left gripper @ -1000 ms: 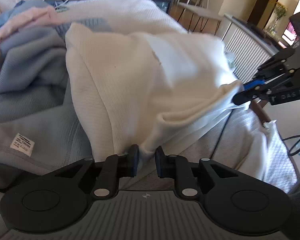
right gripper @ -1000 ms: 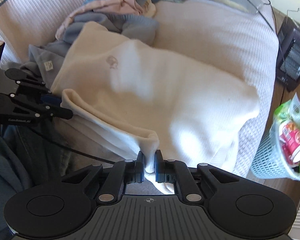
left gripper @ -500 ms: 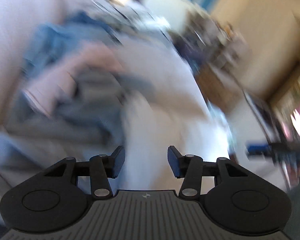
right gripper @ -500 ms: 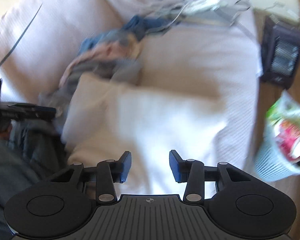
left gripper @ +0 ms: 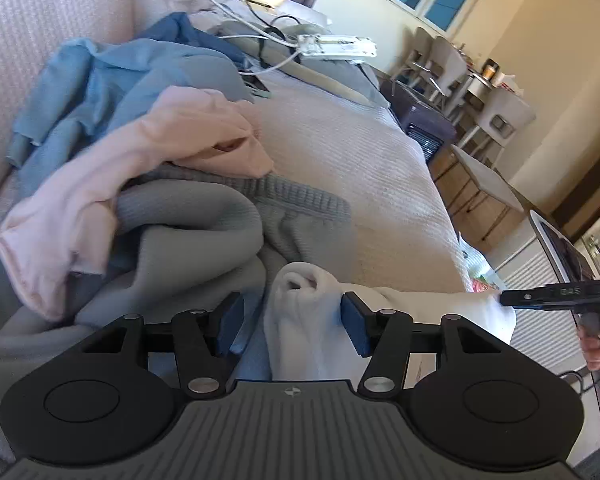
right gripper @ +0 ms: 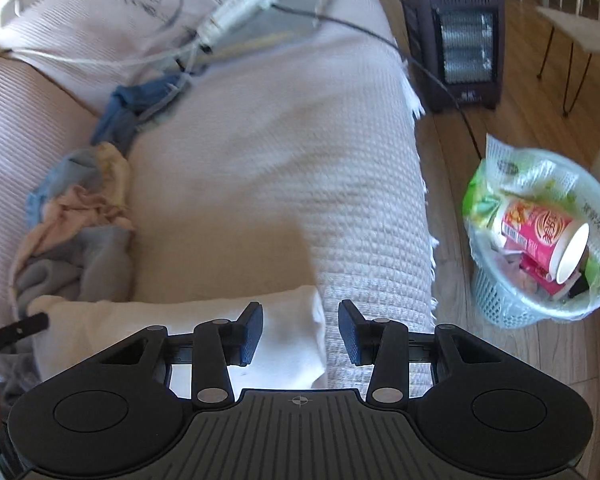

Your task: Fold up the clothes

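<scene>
The cream garment is lying as a long folded band on the near edge of the sofa, just in front of the heap of unfolded clothes, with one end touching the grey knit of that heap.

The left tool is hanging over the heap end of the band. Its jaws are opening, and a rolled tuft of the cream cloth is standing between them; the right pad looks to be brushing the cloth, but nothing is being pinched. The right tool is hovering over the far end of the band, away from the heap. Its jaws are standing apart, with the corner of the cloth lying under the left pad and bare sofa cover under the right. Neither tool is gripping anything.

The garment is looking soft, light and thick, probably fleece or heavy jersey. It is likely drooping wherever it is unsupported, and its stacked layers are probably sliding over one another if only the top one is caught. A sound hold is probably at the two short ends of the band, pinching through all the layers close to the fold. The rolled tuft beside the heap is a poor place, as it is likely unrolling under a pull.
</scene>
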{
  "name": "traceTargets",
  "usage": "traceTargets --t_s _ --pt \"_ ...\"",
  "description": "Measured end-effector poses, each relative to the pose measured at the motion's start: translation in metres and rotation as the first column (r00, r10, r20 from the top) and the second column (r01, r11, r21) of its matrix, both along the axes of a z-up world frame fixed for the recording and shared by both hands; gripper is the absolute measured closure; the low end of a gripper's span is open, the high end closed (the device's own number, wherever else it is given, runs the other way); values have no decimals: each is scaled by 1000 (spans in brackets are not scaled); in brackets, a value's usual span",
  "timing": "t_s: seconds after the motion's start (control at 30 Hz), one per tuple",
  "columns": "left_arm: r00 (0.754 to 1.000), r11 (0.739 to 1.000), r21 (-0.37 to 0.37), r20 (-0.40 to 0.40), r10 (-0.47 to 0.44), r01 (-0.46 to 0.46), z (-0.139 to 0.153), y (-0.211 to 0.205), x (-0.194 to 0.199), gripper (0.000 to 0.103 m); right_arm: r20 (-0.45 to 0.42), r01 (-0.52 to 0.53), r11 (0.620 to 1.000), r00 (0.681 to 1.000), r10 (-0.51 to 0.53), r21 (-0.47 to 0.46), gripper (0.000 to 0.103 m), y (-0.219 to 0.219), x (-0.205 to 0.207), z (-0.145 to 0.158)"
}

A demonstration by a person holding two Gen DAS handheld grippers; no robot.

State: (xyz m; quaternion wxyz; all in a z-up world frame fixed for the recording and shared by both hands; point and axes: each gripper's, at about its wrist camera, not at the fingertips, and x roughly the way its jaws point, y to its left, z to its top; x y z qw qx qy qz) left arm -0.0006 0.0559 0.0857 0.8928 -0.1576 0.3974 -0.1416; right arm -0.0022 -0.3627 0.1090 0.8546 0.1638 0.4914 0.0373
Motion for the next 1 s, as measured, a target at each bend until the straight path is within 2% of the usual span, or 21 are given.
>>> traceTargets --t_s 0.03,0.07,0.1,0.13,0.23,0.3,0.43,0.53,0.7,0.83,0.9,0.97,1.0 --pt "1000 1000 -9 0 -3 3 -2 0 2 53 -8 -2 1000 1000 2 4 61 1 2 -3" --pt "1000 1000 -27 2 -8 8 -3 0 3 60 -14 -3 1000 1000 3 11 61 2 3 -6" --pt "1000 999 -52 1 -15 15 -4 0 5 74 -19 -4 1000 1000 4 19 63 4 5 -9" --pt "1000 998 -52 1 -18 18 -4 -1 7 77 -19 -7 1000 1000 7 23 73 5 6 -11" --pt "1000 998 -55 7 -21 21 -2 -1 8 84 -9 -35 999 999 35 -11 92 11 6 -11" --pt "1000 995 -100 8 -9 9 1 7 6 85 9 -49 998 999 50 -50 95 14 4 -5" --pt "999 981 -191 21 44 -39 -1 25 -5 86 61 -34 997 997 38 -68 95 9 -9 9" --pt "994 957 -268 -36 103 -109 -20 35 -2 86 60 -4 998 998 8 -59 96 0 -12 4" --pt "993 978 -167 -22 119 -121 -37 25 8 86 41 32 998 999 -30 -62 96 0 -1 -21" --pt "993 982 -153 -40 109 -114 -33 24 14 82 21 38 997 999 -36 -72 95 4 10 -33" --pt "994 987 -124 -36 101 -104 -28 21 14 75 9 25 996 1000 -24 -86 95 7 13 -35" --pt "994 985 -137 -56 96 -103 -19 20 13 69 -4 -4 992 1000 4 -125 93 12 15 -32" --pt "994 985 -144 -56 89 -96 -13 22 11 67 -4 -18 990 1000 18 -141 88 14 15 -29"
